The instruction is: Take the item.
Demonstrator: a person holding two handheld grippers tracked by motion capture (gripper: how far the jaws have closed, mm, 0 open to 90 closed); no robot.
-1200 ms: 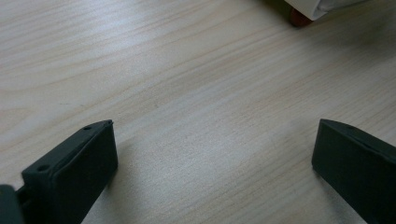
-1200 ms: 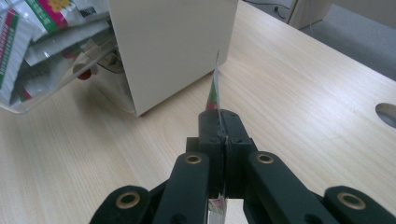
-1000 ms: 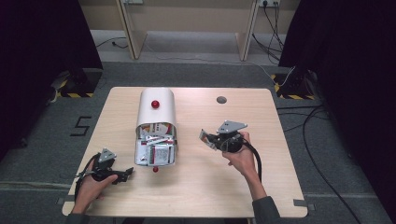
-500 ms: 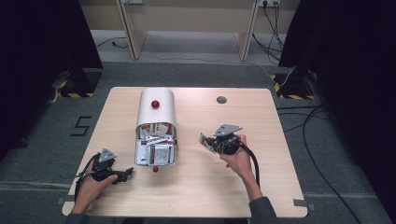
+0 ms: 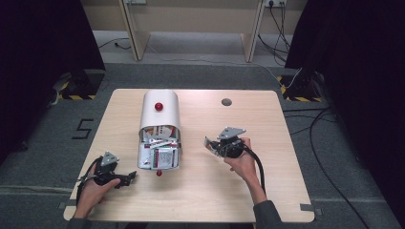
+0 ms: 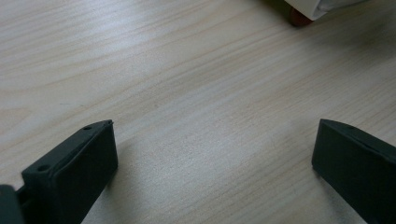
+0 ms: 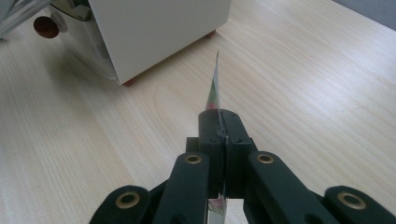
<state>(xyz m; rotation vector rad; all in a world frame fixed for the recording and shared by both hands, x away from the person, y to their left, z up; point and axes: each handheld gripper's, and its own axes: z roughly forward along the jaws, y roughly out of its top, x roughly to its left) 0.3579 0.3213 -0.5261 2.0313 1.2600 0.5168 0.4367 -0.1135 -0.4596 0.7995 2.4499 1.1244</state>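
Right gripper (image 7: pixel 218 122) clamped tight on a thin flat packet (image 7: pixel 214 88), held edge-on above the table (image 7: pixel 327 93); it hangs just right of the white box (image 5: pixel 160 129), apart from it. Left gripper (image 6: pixel 212 149) low over bare wood near the front left corner, jaws spread wide, nothing between them; the box's open end faces the person, packets (image 5: pixel 160 155) stacked inside, red knob (image 5: pixel 158 106) on top.

Pale wooden bench (image 5: pixel 286 181) beneath the fingers, round grey grommet (image 5: pixel 226 101) beyond them, dark carpeted floor (image 5: pixel 200 76) around, cables (image 5: pixel 315 129) at the side
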